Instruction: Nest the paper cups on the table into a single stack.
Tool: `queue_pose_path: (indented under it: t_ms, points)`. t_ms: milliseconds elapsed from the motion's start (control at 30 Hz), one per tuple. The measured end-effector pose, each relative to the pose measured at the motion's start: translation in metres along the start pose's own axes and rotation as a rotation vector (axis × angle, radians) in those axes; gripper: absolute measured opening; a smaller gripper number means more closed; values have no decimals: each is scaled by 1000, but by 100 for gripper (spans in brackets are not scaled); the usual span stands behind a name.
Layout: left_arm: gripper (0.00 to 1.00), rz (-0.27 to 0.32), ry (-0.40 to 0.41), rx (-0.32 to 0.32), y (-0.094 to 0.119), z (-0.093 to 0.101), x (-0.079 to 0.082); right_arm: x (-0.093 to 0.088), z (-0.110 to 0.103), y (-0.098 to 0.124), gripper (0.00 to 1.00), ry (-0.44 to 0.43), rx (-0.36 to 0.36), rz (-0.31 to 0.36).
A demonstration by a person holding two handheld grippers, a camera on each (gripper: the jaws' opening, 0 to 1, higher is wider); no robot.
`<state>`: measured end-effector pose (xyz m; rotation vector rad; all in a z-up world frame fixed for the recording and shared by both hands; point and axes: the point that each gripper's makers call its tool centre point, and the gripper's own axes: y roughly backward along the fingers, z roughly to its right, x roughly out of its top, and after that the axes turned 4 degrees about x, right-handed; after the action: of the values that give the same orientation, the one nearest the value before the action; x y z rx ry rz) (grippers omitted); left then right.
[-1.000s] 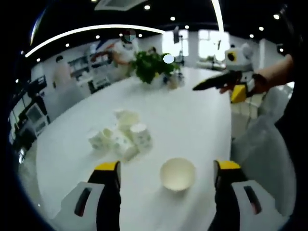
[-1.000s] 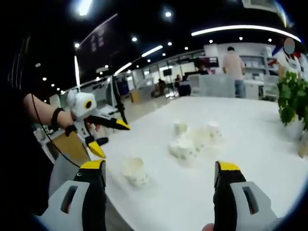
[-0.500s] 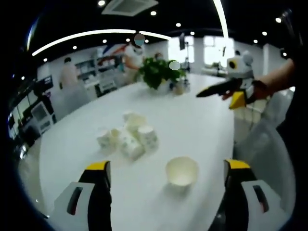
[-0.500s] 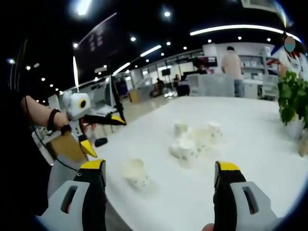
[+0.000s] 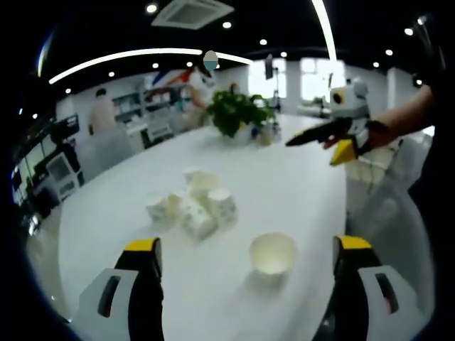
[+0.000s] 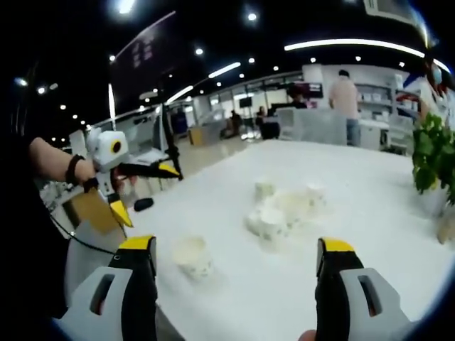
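Several white paper cups [image 5: 193,206] lie and stand in a loose cluster mid-table, also seen as the cluster [image 6: 281,206] from the other side. One single cup [image 5: 273,253] stands upright, mouth up, apart from them near the table's edge; the same cup [image 6: 192,256] sits low left in the right gripper view. My left gripper [image 5: 247,246] is open, its jaws wide apart on either side of the single cup, short of it. My right gripper [image 6: 236,247] is open and holds nothing. The left gripper [image 6: 138,190] appears hand-held at the left, and the right gripper [image 5: 328,136] at the upper right.
The white oval table [image 5: 298,185] has a potted plant [image 5: 238,114] at its far end, seen as the plant [image 6: 435,153] at the right. People [image 6: 347,103] stand by shelves beyond the table. The table edge [image 6: 153,213] runs close to the single cup.
The left gripper's jaws have spread wider. Both cameras have shifted a little, the left gripper rising in the right gripper view. The cups have not moved.
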<state>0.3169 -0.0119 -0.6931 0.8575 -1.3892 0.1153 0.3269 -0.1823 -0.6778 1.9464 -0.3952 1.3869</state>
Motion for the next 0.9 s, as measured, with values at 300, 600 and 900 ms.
queue_pose_path:
  t_ms: [300,600,900]
  points:
    - [99,-6,10,5,-1,4,-8,16,53,-41,90,41,-113,-52]
    - [99,-12,7,20,-2,-2,-14,13,95,-93,87,27,-152,-139]
    - [99,-5,36,29,-6,-4,-19,8,119,-135,83,15,-198,-196]
